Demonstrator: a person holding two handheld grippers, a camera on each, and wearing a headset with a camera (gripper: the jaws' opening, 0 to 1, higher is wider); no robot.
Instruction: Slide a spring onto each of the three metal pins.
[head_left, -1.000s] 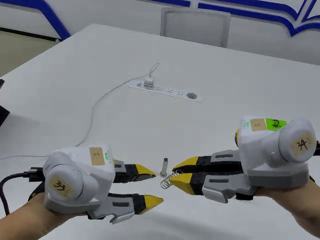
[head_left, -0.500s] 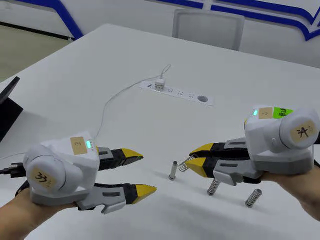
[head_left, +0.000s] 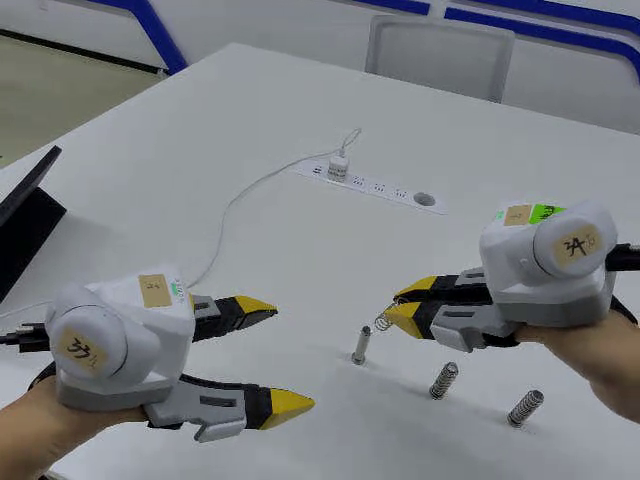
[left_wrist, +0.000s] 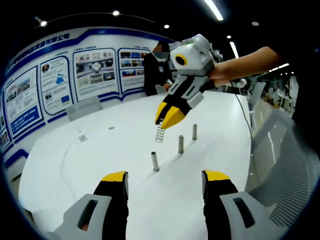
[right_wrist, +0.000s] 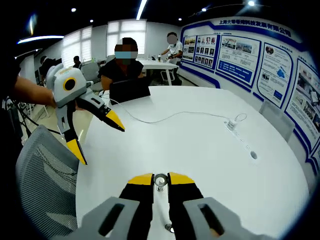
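A bare metal pin (head_left: 361, 345) stands upright on the white table (head_left: 250, 120). To its right stand two pins that each carry a spring (head_left: 444, 380) (head_left: 525, 407). My right gripper (head_left: 393, 308) is shut on a small spring (head_left: 382, 322), held just above and right of the bare pin's top. In the right gripper view the spring (right_wrist: 160, 182) shows end-on between the yellow tips. In the left gripper view it (left_wrist: 160, 132) hangs over the bare pin (left_wrist: 155, 161). My left gripper (head_left: 280, 355) stays open left of the pin, holding nothing.
A white power strip (head_left: 375, 186) with a plugged charger and a trailing cable (head_left: 225, 215) lies mid-table. A dark slanted object (head_left: 25, 215) sits at the left edge. A chair (head_left: 440, 55) stands behind the far edge. Seated people (right_wrist: 125, 70) show in the background.
The right gripper has lifted the spring from beside the pin's base to just above the pin's top. The head camera shifted, bringing two sprung pins into view. The left gripper stayed open.
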